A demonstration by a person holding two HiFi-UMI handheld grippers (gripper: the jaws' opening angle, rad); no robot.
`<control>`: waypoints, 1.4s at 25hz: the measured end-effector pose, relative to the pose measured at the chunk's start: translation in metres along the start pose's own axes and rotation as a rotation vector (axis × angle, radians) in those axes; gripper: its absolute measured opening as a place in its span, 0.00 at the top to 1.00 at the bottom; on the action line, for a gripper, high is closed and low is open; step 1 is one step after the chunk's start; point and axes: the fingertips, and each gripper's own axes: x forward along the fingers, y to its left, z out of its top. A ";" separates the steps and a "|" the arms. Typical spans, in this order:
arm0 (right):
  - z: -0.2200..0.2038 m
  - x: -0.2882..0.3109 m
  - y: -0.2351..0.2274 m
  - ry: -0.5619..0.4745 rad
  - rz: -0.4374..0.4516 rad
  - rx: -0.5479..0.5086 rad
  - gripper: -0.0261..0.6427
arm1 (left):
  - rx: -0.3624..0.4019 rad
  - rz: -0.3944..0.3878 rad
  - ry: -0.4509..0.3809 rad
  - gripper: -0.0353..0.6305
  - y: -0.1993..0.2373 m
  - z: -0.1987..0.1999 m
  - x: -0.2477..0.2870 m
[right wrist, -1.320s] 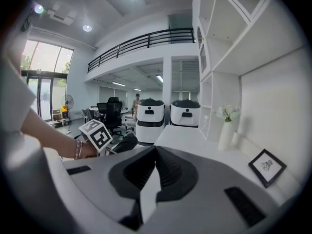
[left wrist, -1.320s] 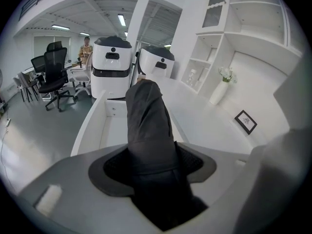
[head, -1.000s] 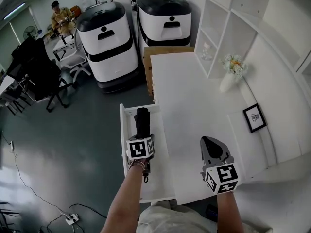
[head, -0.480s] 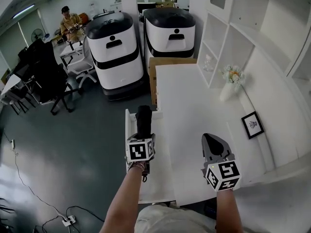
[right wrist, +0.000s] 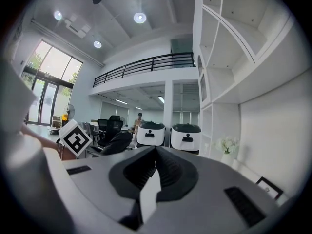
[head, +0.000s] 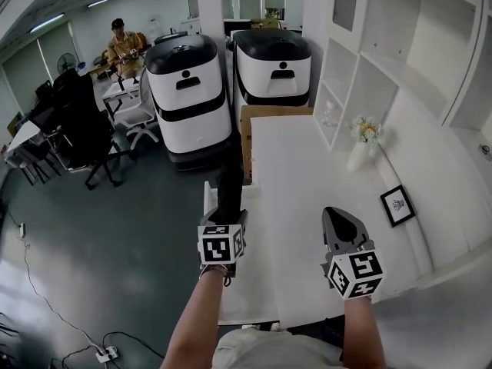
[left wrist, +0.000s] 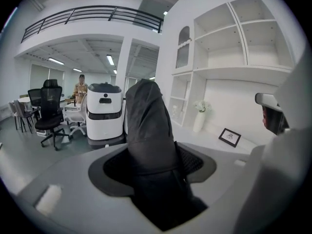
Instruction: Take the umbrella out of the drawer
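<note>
A black folded umbrella (head: 228,184) (left wrist: 148,130) hangs above the open white drawer (head: 254,287), with my left gripper (head: 227,215) (left wrist: 152,167) shut on its lower part. It points away from me and tilts upward, clear of the drawer. My right gripper (head: 341,223) (right wrist: 155,152) hovers over the white table (head: 304,167), to the right of the drawer, with its jaws shut and nothing between them. In the right gripper view the umbrella (right wrist: 117,141) shows at the left, beside the left gripper's marker cube (right wrist: 75,136).
Two white and black machines (head: 188,91) (head: 273,60) stand beyond the table, with a cardboard box (head: 265,114) at its far end. A vase of flowers (head: 363,141) and a small picture frame (head: 397,204) sit along the wall shelves on the right. Office chairs (head: 84,125) and a person (head: 123,43) are far left.
Both grippers have risen. The umbrella has come up out of the drawer with the left gripper, and its far end has tilted upward.
</note>
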 end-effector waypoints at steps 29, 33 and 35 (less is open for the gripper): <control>0.063 -0.017 0.013 -0.154 -0.009 -0.097 0.95 | 0.158 -0.046 -0.510 0.53 -0.030 0.135 -0.116; 0.069 -0.017 0.017 -0.159 -0.012 -0.118 0.95 | 0.200 -0.046 -0.584 0.53 -0.033 0.144 -0.135; 0.074 -0.017 0.019 -0.167 -0.014 -0.128 0.95 | 0.220 -0.046 -0.613 0.53 -0.034 0.148 -0.142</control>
